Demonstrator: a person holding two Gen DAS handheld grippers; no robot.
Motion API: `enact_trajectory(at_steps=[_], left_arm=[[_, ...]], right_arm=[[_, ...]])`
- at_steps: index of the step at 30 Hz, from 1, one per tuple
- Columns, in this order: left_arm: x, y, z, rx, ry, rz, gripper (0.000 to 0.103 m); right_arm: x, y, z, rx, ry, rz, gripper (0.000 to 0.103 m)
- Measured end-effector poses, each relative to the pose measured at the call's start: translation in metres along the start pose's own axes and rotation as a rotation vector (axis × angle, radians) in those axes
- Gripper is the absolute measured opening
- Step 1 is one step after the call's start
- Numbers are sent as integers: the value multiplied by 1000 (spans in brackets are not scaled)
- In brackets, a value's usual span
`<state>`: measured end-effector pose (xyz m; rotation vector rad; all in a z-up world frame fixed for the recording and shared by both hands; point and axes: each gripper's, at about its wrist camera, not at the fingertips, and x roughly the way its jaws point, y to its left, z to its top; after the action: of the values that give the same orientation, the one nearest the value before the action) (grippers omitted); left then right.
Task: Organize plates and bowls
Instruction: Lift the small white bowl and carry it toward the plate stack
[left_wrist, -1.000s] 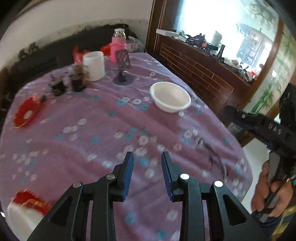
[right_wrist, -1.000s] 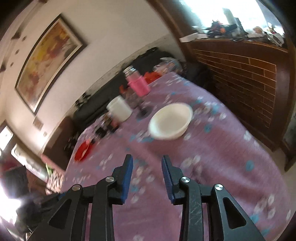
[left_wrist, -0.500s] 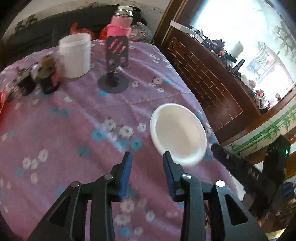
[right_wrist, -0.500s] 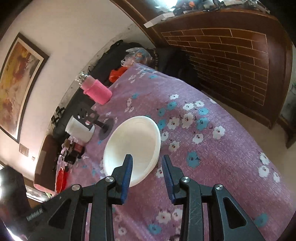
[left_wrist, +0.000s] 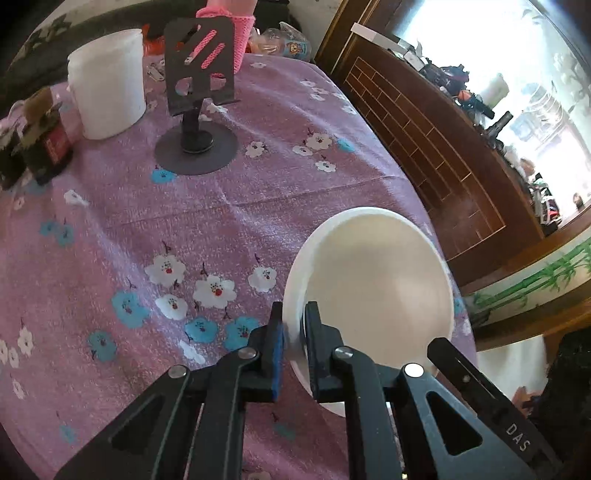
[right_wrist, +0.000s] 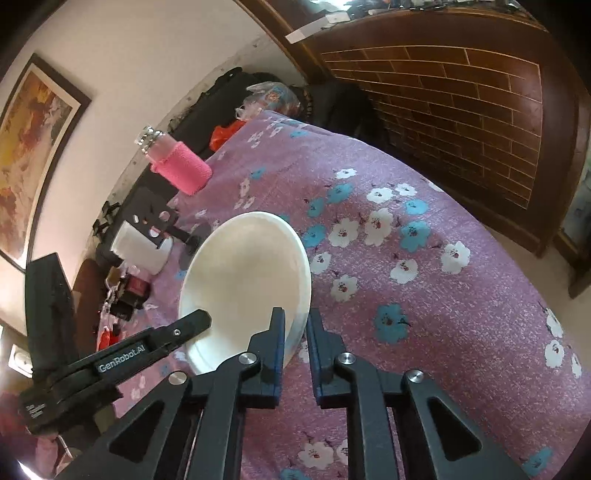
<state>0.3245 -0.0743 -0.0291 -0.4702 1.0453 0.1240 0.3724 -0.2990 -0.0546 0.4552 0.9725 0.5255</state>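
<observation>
A white bowl (left_wrist: 373, 288) sits on the purple flowered tablecloth (left_wrist: 155, 229) near the table's right edge. My left gripper (left_wrist: 293, 325) is shut on the bowl's near left rim, one finger outside and one inside. My right gripper (right_wrist: 295, 325) is shut on the opposite rim of the same bowl (right_wrist: 247, 280), one finger inside and one outside. Each gripper shows in the other's view: the right one (left_wrist: 480, 398) at the bowl's right, the left one (right_wrist: 147, 347) at the bowl's left.
A black phone stand (left_wrist: 197, 103), a white jar (left_wrist: 107, 81), a pink bottle (right_wrist: 177, 166) and small dark bottles (left_wrist: 40, 144) stand at the far side of the table. A brick-patterned wooden counter (left_wrist: 443, 155) runs along the right.
Both grippers moved in toward the bowl from either side and closed on its rim. Earlier both were open and short of the bowl.
</observation>
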Motion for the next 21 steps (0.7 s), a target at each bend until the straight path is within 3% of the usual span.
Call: enact_trajectory(at_steps=[9, 16, 21], left_arm=[[-70, -3, -19, 30, -93, 60, 10], [-126, 18, -82, 5, -130, 85, 11], [-159, 42, -140, -7, -145, 72, 11]], right_arm=[[-34, 30, -19, -52, -8, 51, 13], [-79, 64, -66, -155, -21, 96, 13], [-104, 79, -124, -231, 4, 134, 13]])
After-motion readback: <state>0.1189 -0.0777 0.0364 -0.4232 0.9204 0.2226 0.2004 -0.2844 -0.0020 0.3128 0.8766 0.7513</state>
